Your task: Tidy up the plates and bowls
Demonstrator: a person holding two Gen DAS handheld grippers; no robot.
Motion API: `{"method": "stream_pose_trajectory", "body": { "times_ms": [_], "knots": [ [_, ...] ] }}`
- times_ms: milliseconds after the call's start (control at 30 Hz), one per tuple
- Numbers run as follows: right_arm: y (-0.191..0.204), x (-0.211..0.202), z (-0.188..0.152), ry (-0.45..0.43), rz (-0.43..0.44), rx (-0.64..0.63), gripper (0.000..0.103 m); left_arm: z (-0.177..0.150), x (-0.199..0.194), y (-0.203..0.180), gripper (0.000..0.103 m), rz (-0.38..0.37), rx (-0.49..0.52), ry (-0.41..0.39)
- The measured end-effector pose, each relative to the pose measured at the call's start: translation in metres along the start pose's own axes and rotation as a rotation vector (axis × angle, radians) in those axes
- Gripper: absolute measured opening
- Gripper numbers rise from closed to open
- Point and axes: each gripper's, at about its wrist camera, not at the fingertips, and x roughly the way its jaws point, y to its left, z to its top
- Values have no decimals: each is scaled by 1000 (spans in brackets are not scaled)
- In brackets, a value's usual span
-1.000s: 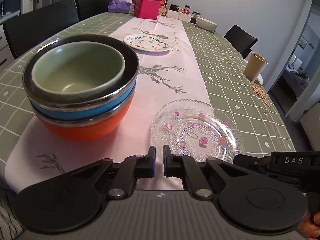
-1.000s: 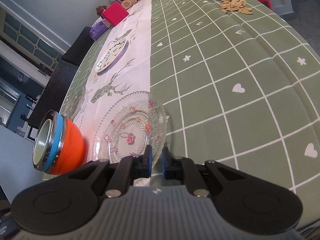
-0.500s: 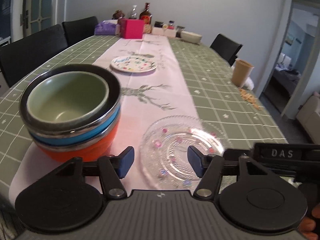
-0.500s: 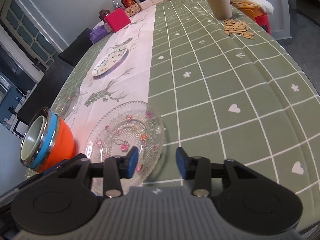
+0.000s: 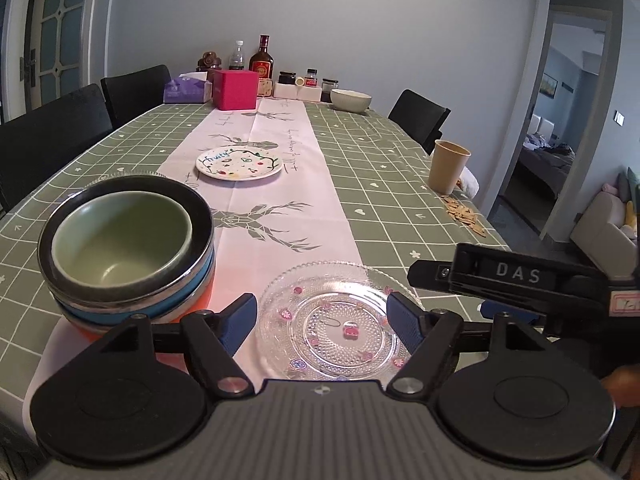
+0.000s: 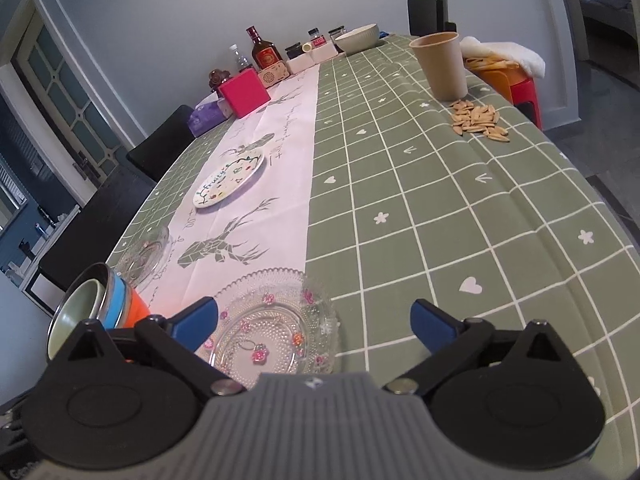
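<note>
A clear glass plate with pink dots (image 5: 336,320) (image 6: 272,328) lies on the white runner near the table's front edge. To its left stands a stack of bowls (image 5: 124,252) (image 6: 100,312): a green one nested in a blue and an orange one. A white painted plate (image 5: 239,163) (image 6: 229,180) lies farther back on the runner. A second glass plate (image 6: 146,256) lies behind the stack. My left gripper (image 5: 322,322) is open and empty just before the glass plate. My right gripper (image 6: 314,322) is open and empty, to the plate's right.
A paper cup (image 5: 448,166) (image 6: 440,66) and scattered seeds (image 6: 478,118) sit at the right. A pink box (image 5: 235,89), bottles, jars and a white bowl (image 5: 351,100) stand at the far end. Black chairs (image 5: 52,132) line the left side.
Both grippers have gone from shut to wide open. Both have drawn back and lifted a little from the glass plate.
</note>
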Motion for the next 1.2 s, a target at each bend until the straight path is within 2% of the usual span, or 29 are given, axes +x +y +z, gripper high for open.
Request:
{"method": "stream_pose_trajectory", "body": {
  "times_ms": [133,233,333,467,667,800,933,1033,1200],
  "knots": [
    [3,-3,1,-37,-16,-22,100,8,-17,0,87,-17,-7,-44],
    [4,0,7,-28,-8,-12,100,16,-32,1,87,-15,21,-82],
    [10,7,21,38,55,11,100,30,-45,6,87,28,17,-107],
    [25,-1,37,17,148,0,100,53,-63,24,87,60,7,-162],
    [53,5,67,89,240,-24,100,94,-84,74,88,129,4,-207],
    [78,21,91,165,282,-78,100,119,-87,123,89,185,-55,-197],
    [103,41,112,170,301,-152,99,134,-79,171,89,204,-80,-216],
    [119,65,128,182,351,-152,89,143,-59,205,89,134,-75,-192],
    [144,105,139,183,439,-169,84,153,-7,242,89,97,-81,-55]
  ]
}}
